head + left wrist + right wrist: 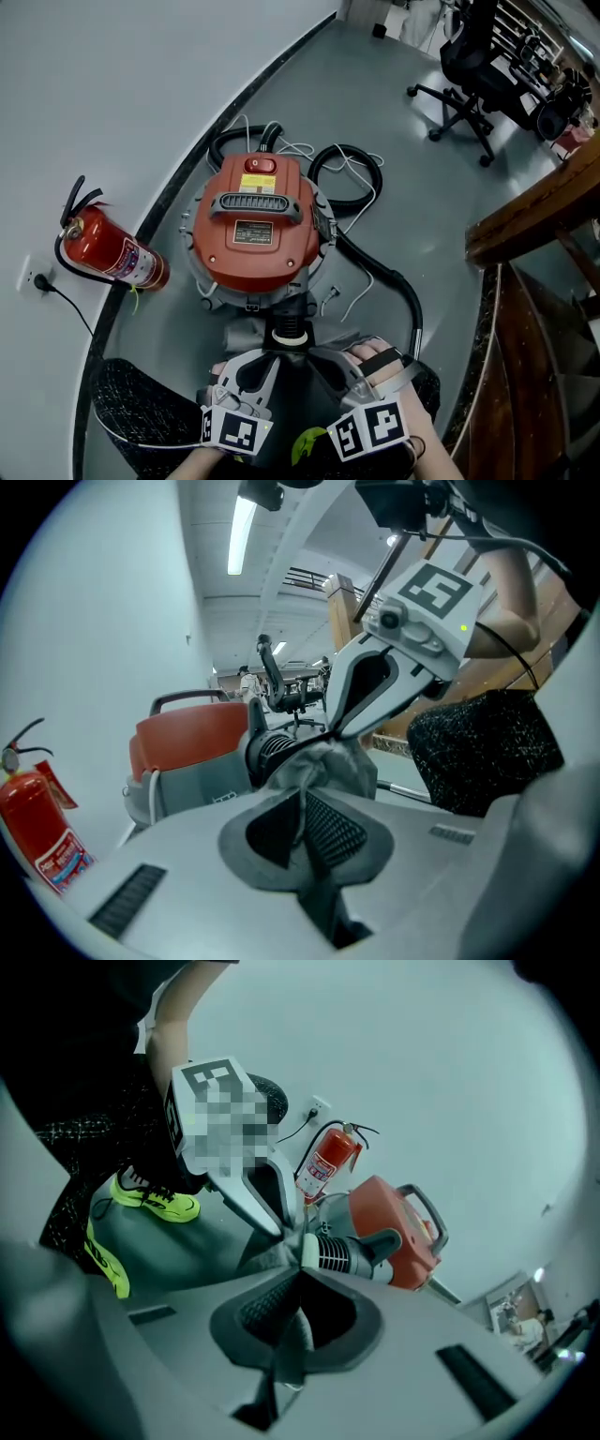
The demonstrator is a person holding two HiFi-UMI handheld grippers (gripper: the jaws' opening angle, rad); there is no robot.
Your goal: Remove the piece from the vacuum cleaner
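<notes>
The orange vacuum cleaner (255,230) stands on the gray floor (394,141) near the curved wall, and a red fire extinguisher (108,248) lies to its left. A black hose (403,291) goes in loops around the machine. At the front side, the one nearest the person, a ribbed connector (289,328) sits in the port, and a gray cloth (242,333) is bunched just beside it. Both claws meet at this place, tip against tip. The left claw (302,794) has its jaws pressed together, and a fold of the gray cloth (328,766) is pinched between them, right in front of the ribbed connector (272,752). The right claw (298,1274) is also fully closed, and a thin strip of the same cloth (267,1258) seems to be caught between its jaws, touching the ribbed connector (328,1253). An office chair (469,66) stands far behind.
</notes>
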